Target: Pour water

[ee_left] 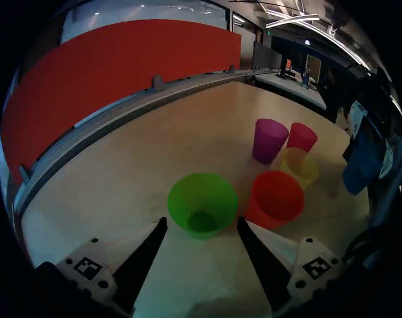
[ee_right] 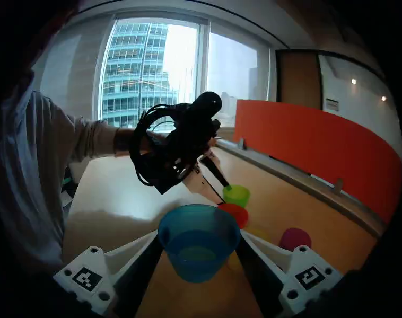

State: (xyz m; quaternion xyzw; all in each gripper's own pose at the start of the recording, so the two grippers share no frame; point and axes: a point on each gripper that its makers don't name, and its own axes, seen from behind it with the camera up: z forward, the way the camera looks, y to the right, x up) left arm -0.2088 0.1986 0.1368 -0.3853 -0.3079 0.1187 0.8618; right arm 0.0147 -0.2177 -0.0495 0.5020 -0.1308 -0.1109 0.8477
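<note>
1. Water (ee_right: 197, 255) lies low in a translucent blue plastic cup (ee_right: 198, 246). Both fingers of the right gripper (ee_right: 199, 235) clamp this cup upright, off the table and well apart from the bright green plastic cup (ee_left: 202, 204).
2. That green cup stands upright on the pale wooden table (ee_left: 148, 159), between the widely spread fingers of the left gripper (ee_left: 202, 221). Their tips lie just beside its sides; contact is unclear.
3. Just beside the green cup stands an orange-red plastic cup (ee_left: 275, 199). Beyond it cluster a yellow plastic cup (ee_left: 300, 165), a purple plastic cup (ee_left: 269, 139) and a pink plastic cup (ee_left: 302, 137).
</note>
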